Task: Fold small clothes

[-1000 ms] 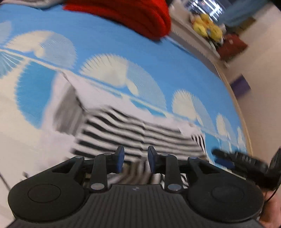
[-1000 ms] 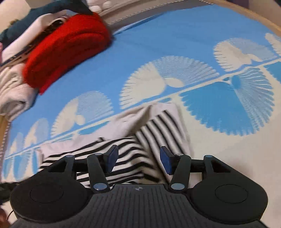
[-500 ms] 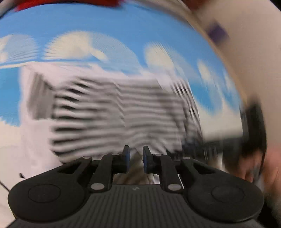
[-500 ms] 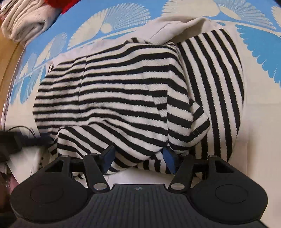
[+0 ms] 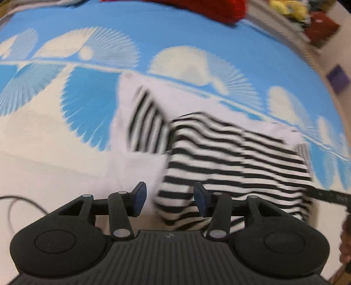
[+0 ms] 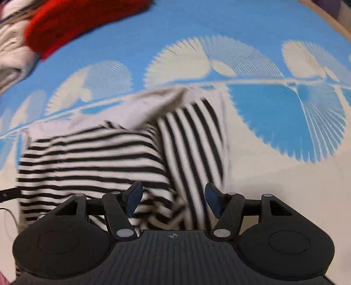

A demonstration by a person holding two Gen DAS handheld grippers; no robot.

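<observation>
A small black-and-white striped garment [image 5: 230, 157] with a pale plain part lies folded on a blue and white fan-patterned cloth [image 5: 186, 32]. My left gripper [image 5: 170, 198] hovers over the garment's near left corner. Its jaws are opening, with the striped corner lying between the pads and not pressed by them. The right wrist view shows the same garment [image 6: 92, 157]. There my right gripper [image 6: 173, 197] stands open over the near edge where the two striped panels meet. Striped fabric lies between its blue pads, which do not touch it.
A red folded garment [image 6: 76, 22] and a stack of pale clothes [image 6: 11, 54] lie at the cloth's far side. The red garment [image 5: 219, 8] also shows in the left view. A thin cable [image 5: 22, 201] runs at the near left. A wooden edge [image 6: 335, 24] borders the cloth.
The left jaws narrowed almost shut half a second ago and now stand wide apart. Both views swung down close over the garment, then drew back. The right jaws spread slightly wider.
</observation>
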